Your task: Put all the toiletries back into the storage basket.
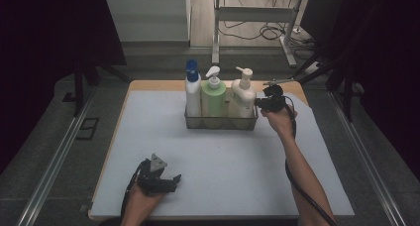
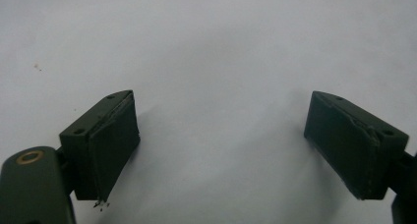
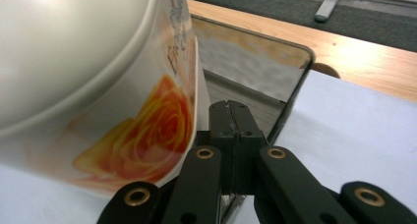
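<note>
The desk (image 1: 148, 87) carried a pale mat (image 1: 223, 151), and at twelve o'clock on it stood a clear tray (image 1: 221, 121) with three bottles: blue-capped white bottle (image 1: 192, 89), green pump bottle (image 1: 213, 94), cream pump bottle (image 1: 241, 94) with an orange rose. The right claw (image 1: 258, 103), jaws pressed together on the tray's right wall, sat at its three o'clock end. The left claw (image 1: 176, 179) lay at seven o'clock, jaws wide apart, empty
</note>
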{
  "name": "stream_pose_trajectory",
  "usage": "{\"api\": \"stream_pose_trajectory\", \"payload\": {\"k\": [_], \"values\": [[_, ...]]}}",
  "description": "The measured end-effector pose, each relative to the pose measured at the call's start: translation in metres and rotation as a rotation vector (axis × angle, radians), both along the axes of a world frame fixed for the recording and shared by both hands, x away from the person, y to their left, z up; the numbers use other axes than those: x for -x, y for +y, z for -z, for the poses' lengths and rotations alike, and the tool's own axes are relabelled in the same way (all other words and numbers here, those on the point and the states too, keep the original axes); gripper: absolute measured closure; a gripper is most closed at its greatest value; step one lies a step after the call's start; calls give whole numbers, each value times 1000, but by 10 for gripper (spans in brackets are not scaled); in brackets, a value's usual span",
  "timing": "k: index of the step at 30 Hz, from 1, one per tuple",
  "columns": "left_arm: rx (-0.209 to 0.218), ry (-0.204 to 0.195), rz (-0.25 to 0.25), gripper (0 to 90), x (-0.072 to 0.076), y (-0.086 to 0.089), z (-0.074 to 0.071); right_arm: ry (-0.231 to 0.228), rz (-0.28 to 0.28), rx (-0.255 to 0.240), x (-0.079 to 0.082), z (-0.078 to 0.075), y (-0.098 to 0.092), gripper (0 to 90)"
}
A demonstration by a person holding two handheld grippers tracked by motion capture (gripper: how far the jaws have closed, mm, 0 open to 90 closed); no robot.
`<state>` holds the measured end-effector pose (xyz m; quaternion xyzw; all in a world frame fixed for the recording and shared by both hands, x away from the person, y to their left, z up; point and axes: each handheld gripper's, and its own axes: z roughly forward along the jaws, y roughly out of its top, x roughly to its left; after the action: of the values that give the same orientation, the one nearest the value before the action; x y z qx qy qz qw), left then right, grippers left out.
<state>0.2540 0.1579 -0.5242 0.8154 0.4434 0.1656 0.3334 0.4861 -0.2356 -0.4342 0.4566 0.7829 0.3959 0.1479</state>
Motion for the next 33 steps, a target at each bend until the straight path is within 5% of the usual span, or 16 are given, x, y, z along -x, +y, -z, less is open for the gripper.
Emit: {"api": "stream_pose_trajectory", "payload": {"k": [33], "values": [[2, 0, 0, 130, 0, 0, 0, 71, -14, 15, -4, 26, 15, 898]]}}
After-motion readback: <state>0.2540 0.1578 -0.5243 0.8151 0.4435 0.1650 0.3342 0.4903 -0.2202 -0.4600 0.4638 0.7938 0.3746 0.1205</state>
